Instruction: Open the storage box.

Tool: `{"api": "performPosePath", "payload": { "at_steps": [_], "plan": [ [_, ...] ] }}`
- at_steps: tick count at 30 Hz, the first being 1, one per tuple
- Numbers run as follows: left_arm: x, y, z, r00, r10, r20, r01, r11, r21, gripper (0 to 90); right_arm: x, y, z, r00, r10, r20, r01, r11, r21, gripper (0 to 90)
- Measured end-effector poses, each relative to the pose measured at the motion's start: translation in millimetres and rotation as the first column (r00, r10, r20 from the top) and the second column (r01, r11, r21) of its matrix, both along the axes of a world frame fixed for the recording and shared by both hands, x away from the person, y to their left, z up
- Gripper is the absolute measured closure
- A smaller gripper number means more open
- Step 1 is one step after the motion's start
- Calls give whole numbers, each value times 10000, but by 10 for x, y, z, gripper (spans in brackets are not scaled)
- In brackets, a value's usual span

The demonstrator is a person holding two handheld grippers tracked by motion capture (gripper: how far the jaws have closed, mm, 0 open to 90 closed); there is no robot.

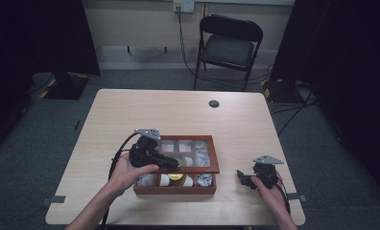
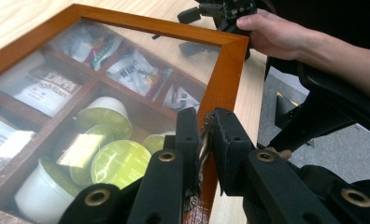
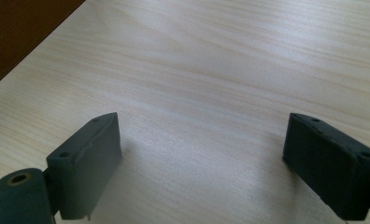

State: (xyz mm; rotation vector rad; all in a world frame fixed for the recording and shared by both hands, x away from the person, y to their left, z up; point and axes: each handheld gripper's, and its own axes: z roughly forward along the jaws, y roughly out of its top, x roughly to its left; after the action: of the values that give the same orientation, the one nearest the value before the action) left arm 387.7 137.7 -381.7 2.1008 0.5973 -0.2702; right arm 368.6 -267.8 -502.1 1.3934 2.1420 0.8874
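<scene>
Behind the pale wooden table stood 1 dark folding chair against the wall, and cables ran over the grey floor.

I started from the tongs. My left gripper had its jaws closed tight on a small metal clasp at the front edge of the glass lid of the wooden tea box. In the high view the left gripper lay over the middle of the box, and the lid seemed lifted only a little; how much, I could not tell. My right gripper stood wide open with nothing between its jaws, just above the bare table. In the high view the right gripper was held to the right of the box, well apart from it.

The box sat near my side of the table. Through the glass I saw green-topped capsules and paper sachets in their compartments.

I judged 3 risks. The clasp was thin and small, so it could slip out of the jaws and the lid would drop. Nothing held the box down, so pulling up could drag or tip the whole box. If it tipped, the capsules could roll out of their compartments.
</scene>
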Motion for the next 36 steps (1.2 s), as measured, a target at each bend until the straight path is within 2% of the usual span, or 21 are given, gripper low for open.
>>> {"api": "performPosePath", "payload": {
  "at_steps": [2,9,14,21,30,36],
  "plan": [
    [16,3,9,9999,5,-127,-5,10000,-9,810,0,0,0,10000,-2,-4,2,10000,2,107],
    [49,17,61,9999,110,-105,-112,9998,-193,810,0,0,0,10000,-4,-4,4,10000,3,107],
    [65,-9,110,9999,67,-84,-66,9999,101,810,0,0,0,10000,-2,-3,2,10000,-1,107],
    [86,1,125,9999,53,-123,-54,10000,-26,810,1,-1,-1,10000,9,17,-9,10000,-9,107],
    [125,11,214,9998,215,5,-215,9998,-58,810,2,-1,-1,10000,10,22,-10,10000,-11,107],
    [163,26,247,9995,315,-48,-316,9991,-293,810,2,-1,-1,10000,12,24,-12,10000,-13,107]
  ]
}}
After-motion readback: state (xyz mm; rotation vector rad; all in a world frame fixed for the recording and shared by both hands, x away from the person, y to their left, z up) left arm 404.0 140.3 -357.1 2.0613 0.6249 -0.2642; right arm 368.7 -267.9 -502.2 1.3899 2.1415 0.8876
